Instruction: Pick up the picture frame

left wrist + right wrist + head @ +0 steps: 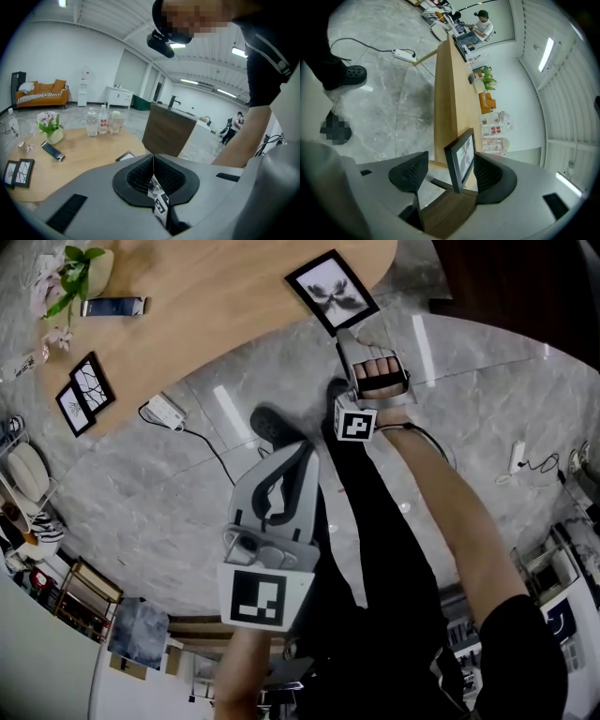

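A black picture frame [333, 292] with a white mat and a dark feathery print rests at the near edge of the light wooden table [216, 296]. My right gripper [354, 334] reaches its near corner. In the right gripper view the frame [461, 157] stands edge-on between the two wide-apart pads. It sits close to the right pad, with a clear gap on the left and no pad pressing on it. My left gripper [298, 450] hangs lower, in front of the person's legs, with its jaws closed together [153, 164] on nothing.
Two small black frames [84, 393], a potted plant [80, 273] and a dark flat device [112, 306] lie on the table's left part. Bottles [98, 121] stand farther back. A power strip [167, 412] with its cable lies on the marble floor by the person's shoes [272, 423].
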